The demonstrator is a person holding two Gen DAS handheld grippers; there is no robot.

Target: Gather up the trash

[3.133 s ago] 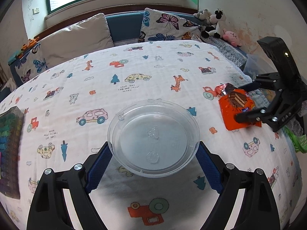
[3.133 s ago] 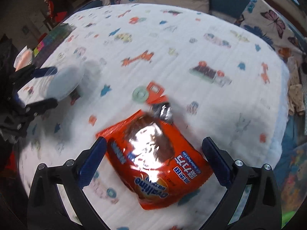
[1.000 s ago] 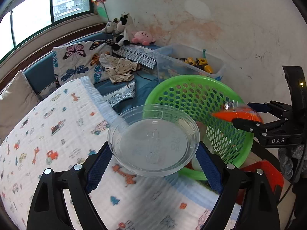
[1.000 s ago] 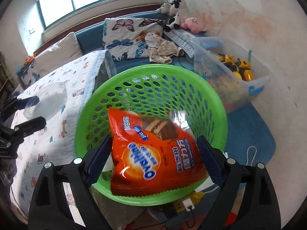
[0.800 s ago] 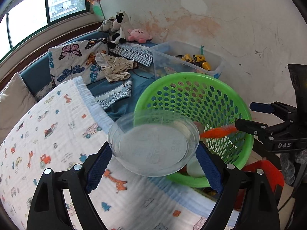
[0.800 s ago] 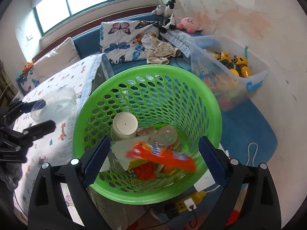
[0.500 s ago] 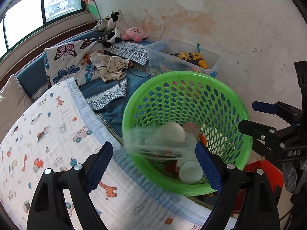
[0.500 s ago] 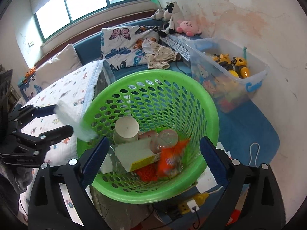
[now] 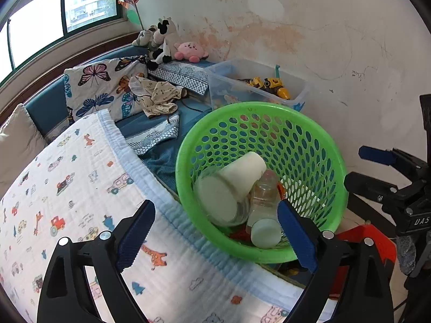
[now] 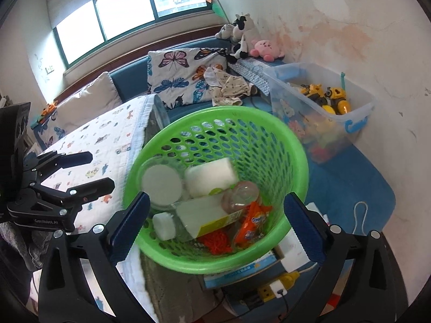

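Both hand-held grippers, left point(image 9: 215, 228) and right point(image 10: 215, 222), are spread wide, holding nothing. Trash sits in the green basket point(image 9: 317, 137): orange wrapper point(image 10: 252, 222) at 5 o'clock, clear lid point(image 9: 237, 207) at 9. Risk: basket overhangs its support beside the tabletop point(image 9: 67, 177); a knock could tip it.

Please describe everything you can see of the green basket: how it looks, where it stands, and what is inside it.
The green basket is round, looks like plastic, and has a smooth rim and walls full of round holes. It stands upright beside the edge of the quilt-covered bed, in front of a clear toy bin. Inside lie a clear dish, a white paper cup, a small clear bottle with a pale cap, a carton and an orange snack wrapper. Neither gripper touches it.
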